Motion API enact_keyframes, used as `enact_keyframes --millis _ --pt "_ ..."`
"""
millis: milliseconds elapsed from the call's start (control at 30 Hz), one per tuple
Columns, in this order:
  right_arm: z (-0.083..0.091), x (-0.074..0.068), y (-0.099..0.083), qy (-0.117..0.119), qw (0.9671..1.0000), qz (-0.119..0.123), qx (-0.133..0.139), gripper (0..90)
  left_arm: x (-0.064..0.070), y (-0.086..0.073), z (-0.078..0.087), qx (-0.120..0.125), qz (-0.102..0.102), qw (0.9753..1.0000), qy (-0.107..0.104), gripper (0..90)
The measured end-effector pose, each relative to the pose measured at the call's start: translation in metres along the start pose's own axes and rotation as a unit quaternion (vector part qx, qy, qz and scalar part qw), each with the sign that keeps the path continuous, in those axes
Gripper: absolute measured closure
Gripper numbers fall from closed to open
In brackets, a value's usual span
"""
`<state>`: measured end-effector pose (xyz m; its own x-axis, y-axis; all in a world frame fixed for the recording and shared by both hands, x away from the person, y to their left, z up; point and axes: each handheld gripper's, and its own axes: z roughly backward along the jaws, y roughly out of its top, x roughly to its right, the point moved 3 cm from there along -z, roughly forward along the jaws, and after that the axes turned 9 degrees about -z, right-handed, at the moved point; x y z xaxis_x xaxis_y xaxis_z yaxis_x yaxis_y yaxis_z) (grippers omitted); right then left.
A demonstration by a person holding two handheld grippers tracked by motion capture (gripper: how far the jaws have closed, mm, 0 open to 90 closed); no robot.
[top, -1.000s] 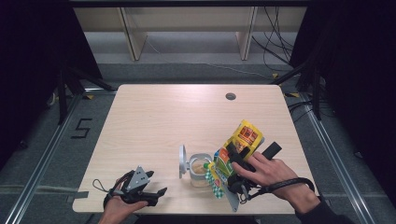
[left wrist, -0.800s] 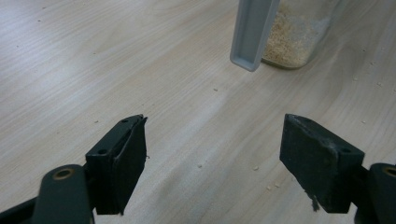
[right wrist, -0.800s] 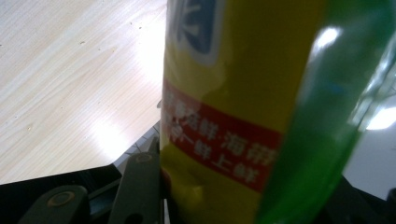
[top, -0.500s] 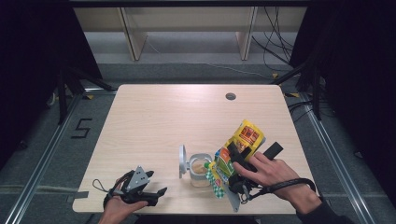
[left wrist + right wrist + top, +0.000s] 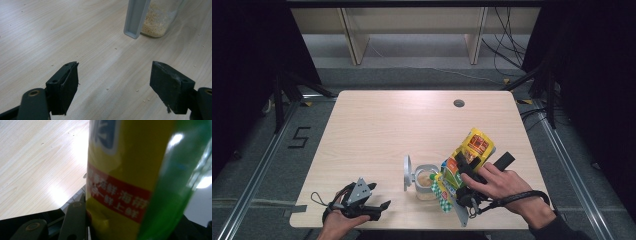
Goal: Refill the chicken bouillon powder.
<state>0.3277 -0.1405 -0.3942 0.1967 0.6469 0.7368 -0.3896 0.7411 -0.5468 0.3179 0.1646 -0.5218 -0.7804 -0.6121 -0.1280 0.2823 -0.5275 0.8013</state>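
Wooden table (image 5: 392, 130) (crumbs, open jar (image 5: 426, 181))

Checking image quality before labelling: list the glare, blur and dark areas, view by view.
High view: even light on the table, black surroundings. Left gripper view: sharp on crumbs, soft sheen on the wood, the jar cut off at the top. Right gripper view: the yellow packet close and blurred, bright glare patches on the tabletop.

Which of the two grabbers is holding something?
The right gripper: its jaws clamp the yellow packet. The left gripper is open, with only table between its jaws.
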Motion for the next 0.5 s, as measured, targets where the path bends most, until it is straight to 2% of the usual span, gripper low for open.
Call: enact_keyframes --millis 100,167,200,233,300,367,500 --pt "0.0000 0.0003 0.0000 0.000 1.0000 -0.001 0.002 60.6 0.0001 0.0003 0.0003 0.000 -0.001 1.0000 -0.002 22.3" --pt "0.0004 -0.0005 -0.0003 -0.007 1.0000 -0.004 -0.001 60.6 0.0002 0.0002 0.0007 -0.002 -0.002 1.0000 -0.001 22.3" --pt "0.0003 -0.0005 -0.0003 -0.020 0.9998 -0.003 0.001 60.6 -0.0001 -0.0001 0.0000 0.001 -0.002 1.0000 0.001 22.3" --pt "-0.0018 -0.0010 -0.0002 -0.019 0.9997 -0.006 0.016 60.6 0.0000 -0.0001 -0.0002 0.002 0.000 1.0000 0.000 22.3" --pt "-0.0020 -0.0017 -0.0004 -0.017 0.9997 -0.007 0.016 60.6 -0.0003 -0.0001 0.0001 0.000 0.000 1.0000 -0.001 22.3" --pt "-0.0005 -0.0010 -0.0002 0.003 1.0000 0.000 0.003 60.6 -0.0001 -0.0001 0.0000 0.001 0.000 1.0000 -0.001 22.3" --pt "-0.0001 -0.0013 -0.0001 0.003 1.0000 -0.003 0.002 60.6 -0.0001 0.0001 0.0007 -0.005 -0.001 1.0000 0.001 22.3"
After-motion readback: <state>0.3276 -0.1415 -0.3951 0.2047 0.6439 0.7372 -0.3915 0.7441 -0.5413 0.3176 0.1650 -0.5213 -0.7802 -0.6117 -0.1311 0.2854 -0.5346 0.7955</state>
